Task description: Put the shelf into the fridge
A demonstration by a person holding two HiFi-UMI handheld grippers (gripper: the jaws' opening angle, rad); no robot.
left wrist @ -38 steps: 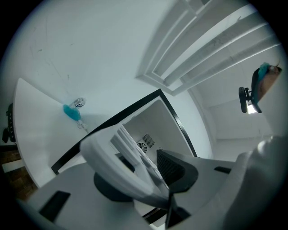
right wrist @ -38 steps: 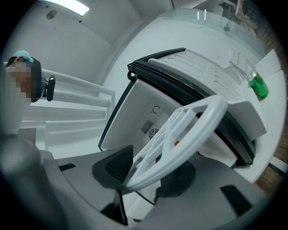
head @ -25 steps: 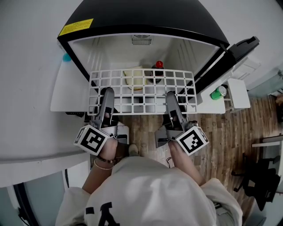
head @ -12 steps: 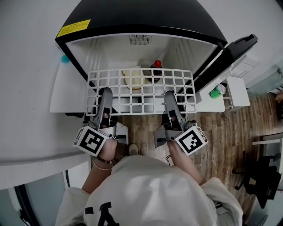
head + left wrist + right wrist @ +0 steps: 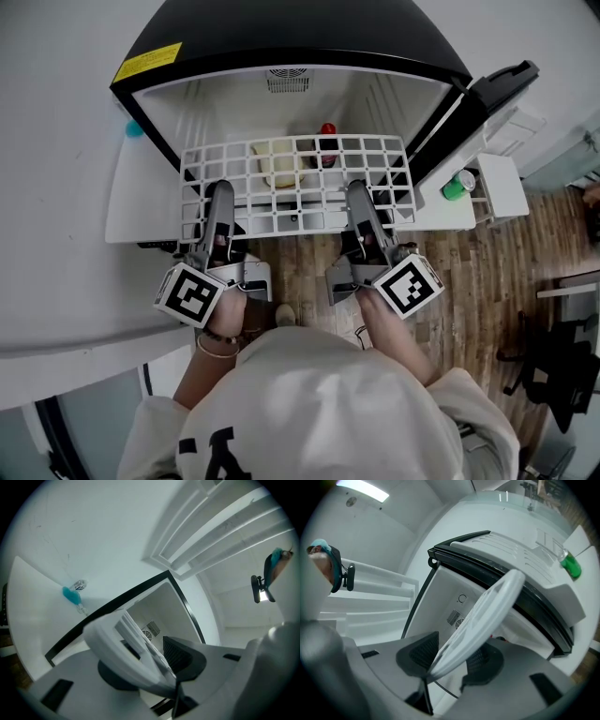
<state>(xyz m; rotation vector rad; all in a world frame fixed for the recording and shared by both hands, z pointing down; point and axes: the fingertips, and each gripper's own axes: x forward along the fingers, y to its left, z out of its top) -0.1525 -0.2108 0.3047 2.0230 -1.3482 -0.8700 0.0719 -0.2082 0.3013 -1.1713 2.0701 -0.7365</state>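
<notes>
The white wire shelf [image 5: 295, 183] lies level at the mouth of the open black-topped fridge [image 5: 281, 37], its far edge just inside the opening. My left gripper [image 5: 219, 199] is shut on the shelf's near edge at the left, and my right gripper [image 5: 360, 197] is shut on it at the right. In the left gripper view the shelf [image 5: 133, 651] runs edge-on between the pads of the left gripper [image 5: 150, 665]. In the right gripper view the shelf [image 5: 485, 618] slants up from between the dark pads of the right gripper [image 5: 450, 660]. The shelf hides part of the fridge's inside.
Inside the fridge stand a red-capped bottle [image 5: 327, 131] and a cream-coloured packet [image 5: 277, 161], below the shelf. The fridge door [image 5: 497, 98] is swung open to the right, with a green bottle [image 5: 457, 185] in its rack. A blue object [image 5: 132, 128] sits on the white wall at the left.
Both grippers have moved the shelf a little farther toward the fridge's inside. Their hold on its near edge is unchanged.
</notes>
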